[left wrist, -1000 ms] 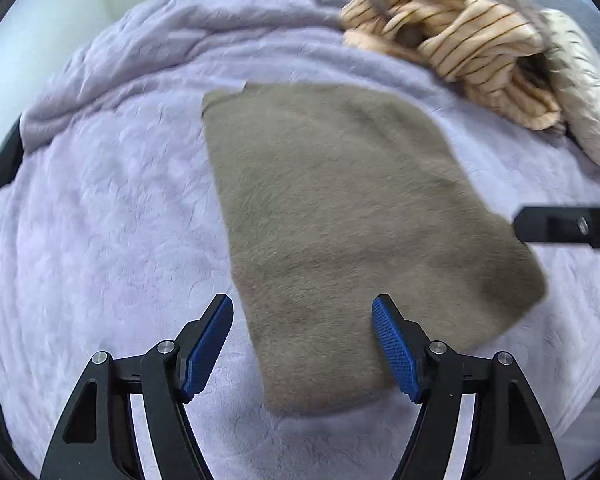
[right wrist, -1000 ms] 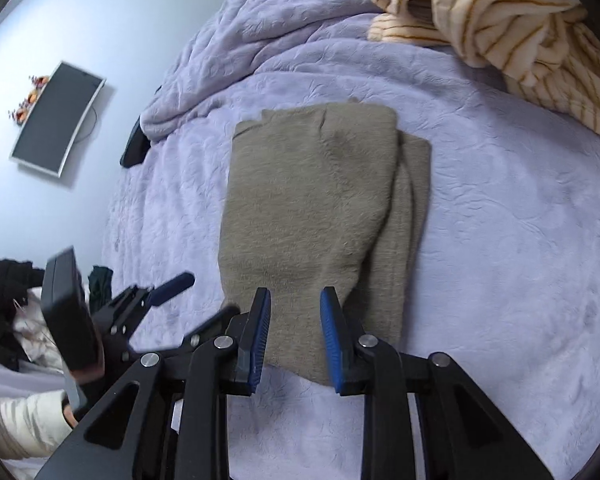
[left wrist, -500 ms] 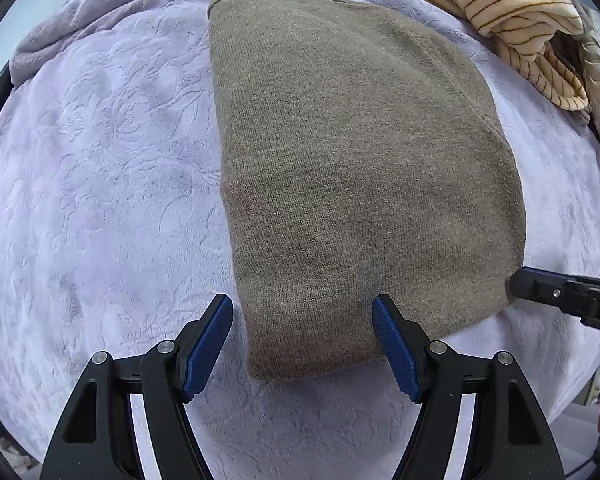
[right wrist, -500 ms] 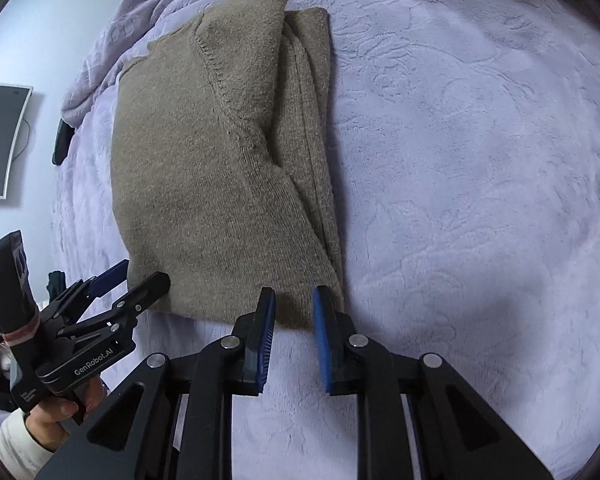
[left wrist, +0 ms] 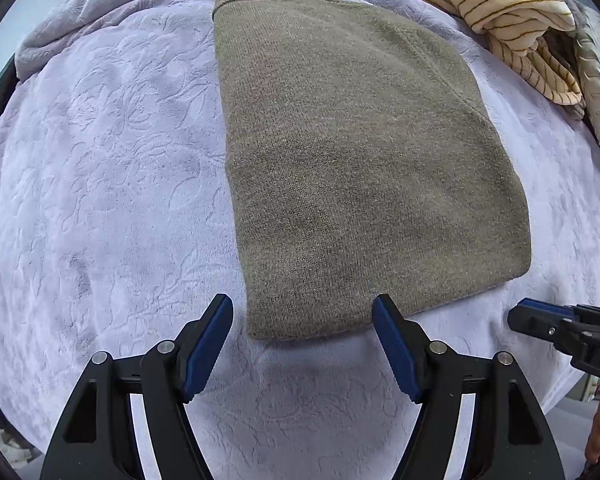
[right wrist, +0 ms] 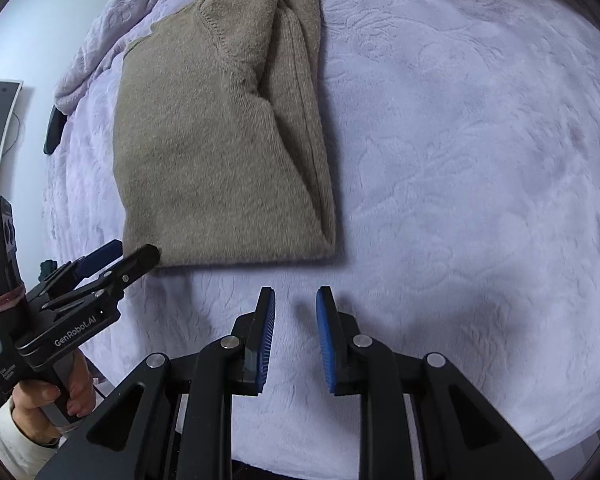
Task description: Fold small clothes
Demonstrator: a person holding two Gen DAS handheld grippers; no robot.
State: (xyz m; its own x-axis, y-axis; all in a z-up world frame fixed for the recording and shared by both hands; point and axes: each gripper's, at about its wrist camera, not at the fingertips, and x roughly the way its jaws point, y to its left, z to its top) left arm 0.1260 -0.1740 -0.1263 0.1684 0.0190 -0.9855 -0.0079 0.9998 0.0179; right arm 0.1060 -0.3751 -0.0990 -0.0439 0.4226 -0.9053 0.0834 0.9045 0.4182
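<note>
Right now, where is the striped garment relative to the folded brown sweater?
In the left wrist view, the striped garment lies bunched at the upper right on the lavender blanket, just beyond the folded brown sweater's far right corner.

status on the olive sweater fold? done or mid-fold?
Done so far: the olive sweater lies flat on the lavender blanket as a compact rectangle, its layers stacked along one side. In hand: nothing. The left hand-held gripper is open at the sweater's near edge; the right hand-held gripper is slightly open over bare blanket. Left: the striped garment is crumpled, unfolded, beside a cream item.
</note>
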